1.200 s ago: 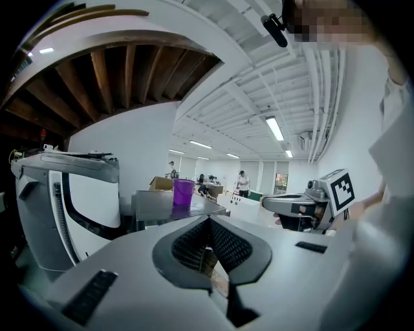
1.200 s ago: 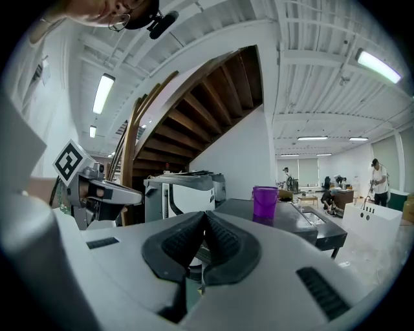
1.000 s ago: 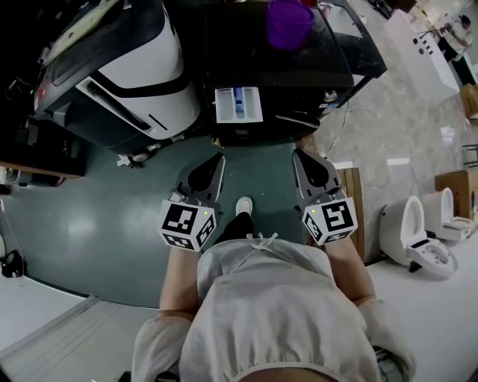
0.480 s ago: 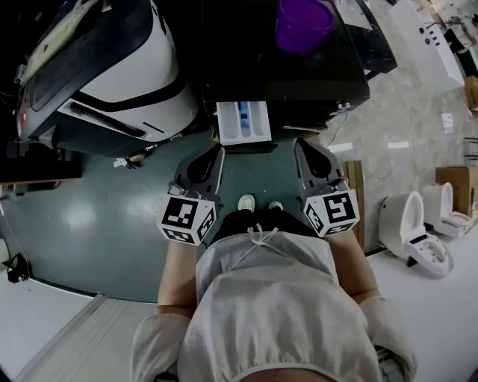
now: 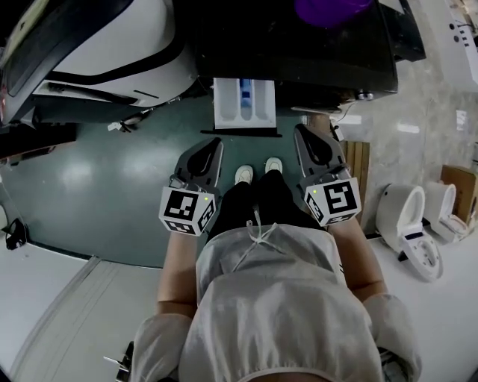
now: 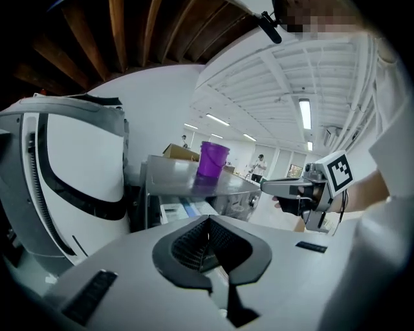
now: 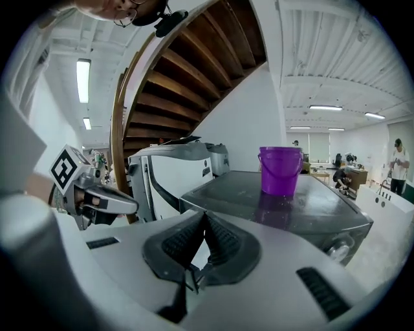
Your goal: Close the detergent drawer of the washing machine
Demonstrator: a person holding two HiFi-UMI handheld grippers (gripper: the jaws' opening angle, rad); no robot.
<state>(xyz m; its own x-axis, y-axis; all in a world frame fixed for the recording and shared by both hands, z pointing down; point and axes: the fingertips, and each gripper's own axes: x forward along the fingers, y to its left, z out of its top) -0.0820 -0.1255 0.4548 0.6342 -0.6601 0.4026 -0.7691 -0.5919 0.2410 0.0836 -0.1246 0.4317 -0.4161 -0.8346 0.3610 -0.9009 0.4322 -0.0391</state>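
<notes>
The dark washing machine stands at the top of the head view. Its white detergent drawer, with a blue insert, is pulled out toward me. My left gripper hovers just short of the drawer's front, slightly to its left, shut on nothing. Off the drawer's right front corner, my right gripper is shut and empty too. In the left gripper view the jaws meet, and the drawer shows beyond them. The right gripper points at the machine's top.
A purple bucket stands on the washing machine. A large white appliance sits to the left of it. White toilets and a wooden board are at the right. My shoes rest on the green floor below the drawer.
I have stepped closer to the washing machine, feet now side by side. Both grippers have come nearer the open drawer. They stay shut and the drawer has not moved.
</notes>
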